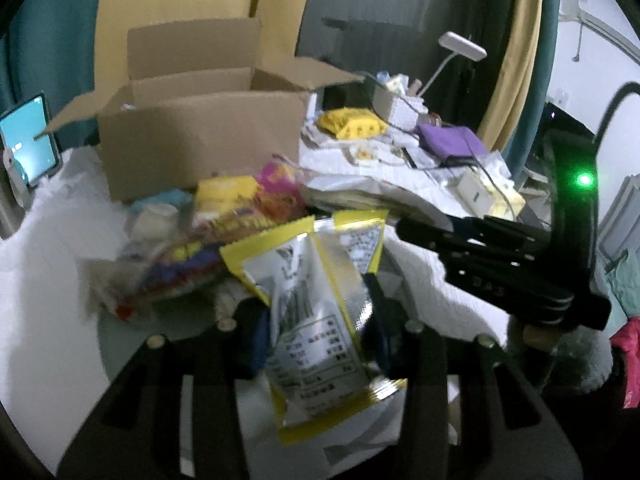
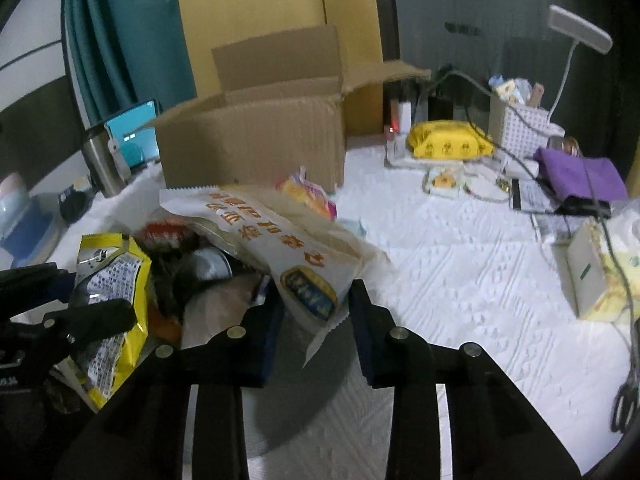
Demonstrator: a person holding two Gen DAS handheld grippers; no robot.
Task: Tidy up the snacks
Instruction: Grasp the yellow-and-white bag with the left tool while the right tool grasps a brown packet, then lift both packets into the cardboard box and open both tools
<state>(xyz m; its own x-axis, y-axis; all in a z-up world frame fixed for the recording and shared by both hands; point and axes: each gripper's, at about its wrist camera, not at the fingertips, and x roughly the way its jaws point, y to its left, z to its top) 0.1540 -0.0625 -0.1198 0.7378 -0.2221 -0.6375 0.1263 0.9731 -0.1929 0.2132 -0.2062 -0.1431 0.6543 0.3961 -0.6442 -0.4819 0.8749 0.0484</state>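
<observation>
My left gripper (image 1: 318, 336) is shut on a silver and yellow snack bag (image 1: 316, 316), held above the table. The same bag shows at the left of the right wrist view (image 2: 114, 300). My right gripper (image 2: 314, 312) is shut on the end of a long white packet with orange writing (image 2: 276, 240), which lies across the snack pile. A pile of colourful snack packs (image 1: 208, 236) lies in front of an open cardboard box (image 1: 200, 140); the box also shows in the right wrist view (image 2: 256, 140). The right gripper's black body (image 1: 500, 272) is at the right of the left wrist view.
A white cloth covers the table (image 2: 440, 260). At the back right are a yellow wipes pack (image 2: 448, 140), a white basket (image 2: 520, 128), a purple cloth (image 2: 580, 172), a desk lamp (image 2: 576, 32) and cables. A tablet (image 1: 28, 140) stands at the left.
</observation>
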